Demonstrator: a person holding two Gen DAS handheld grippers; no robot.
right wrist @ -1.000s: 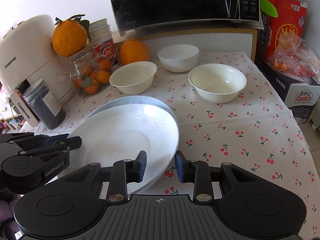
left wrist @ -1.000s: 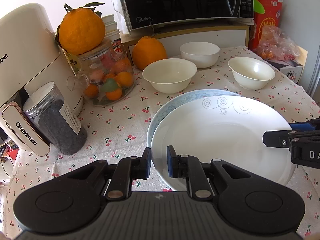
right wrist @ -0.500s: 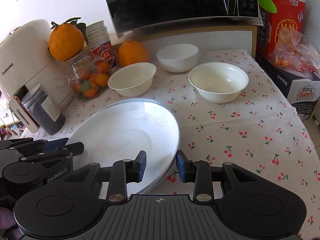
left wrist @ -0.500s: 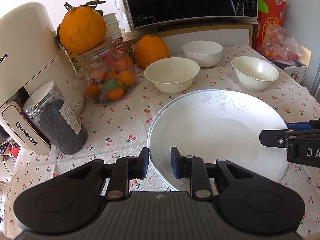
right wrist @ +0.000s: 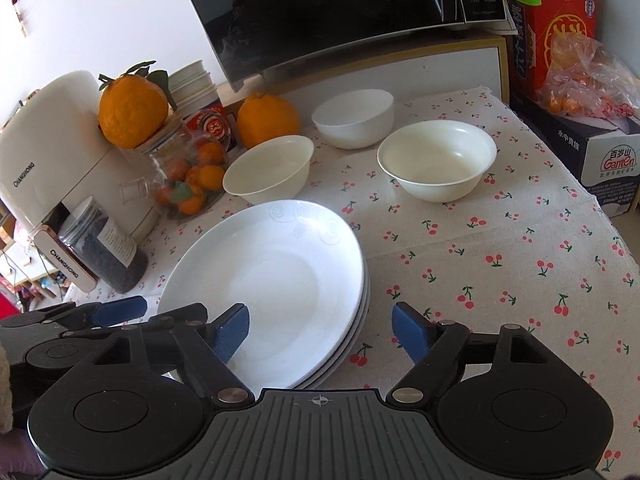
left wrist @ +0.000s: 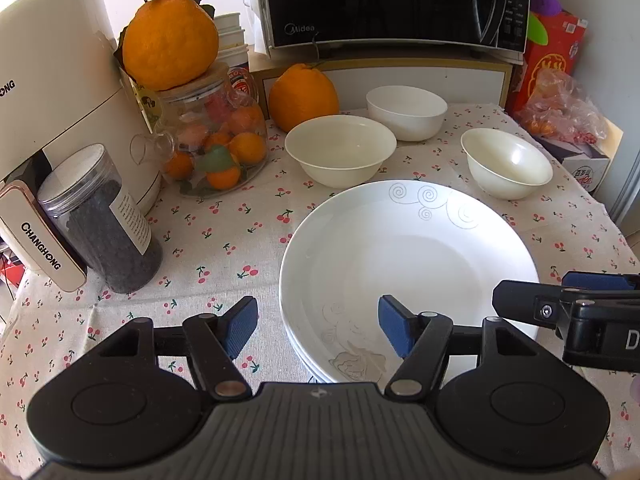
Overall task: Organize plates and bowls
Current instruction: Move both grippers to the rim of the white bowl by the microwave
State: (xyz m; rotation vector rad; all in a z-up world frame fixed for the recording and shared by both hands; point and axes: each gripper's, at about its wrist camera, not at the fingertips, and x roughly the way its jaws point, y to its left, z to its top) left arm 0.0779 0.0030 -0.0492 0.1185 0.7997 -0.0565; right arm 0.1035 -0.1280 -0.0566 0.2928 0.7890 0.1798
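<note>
A stack of white plates (left wrist: 404,264) lies on the cherry-print tablecloth; it also shows in the right wrist view (right wrist: 276,288). My left gripper (left wrist: 318,330) is open and empty, its jaws astride the stack's near left rim. My right gripper (right wrist: 320,334) is open and empty, astride the near right rim. Three white bowls stand behind the plates: a wide one (left wrist: 340,150), a deep one (left wrist: 406,112) and one to the right (left wrist: 506,162). In the right wrist view they are the wide one (right wrist: 268,170), the deep one (right wrist: 354,118) and the right one (right wrist: 438,164).
A white appliance (left wrist: 52,92), a dark jar (left wrist: 100,220) and a glass jar of fruit (left wrist: 212,144) with a large orange (left wrist: 170,42) on top line the left. An orange (left wrist: 302,96) and a microwave (left wrist: 392,0) stand behind. Boxes (right wrist: 600,160) and a bag stand right.
Both grippers held the top plate, set it down onto the stack and opened. The plate now lies flush on the plates below it.
</note>
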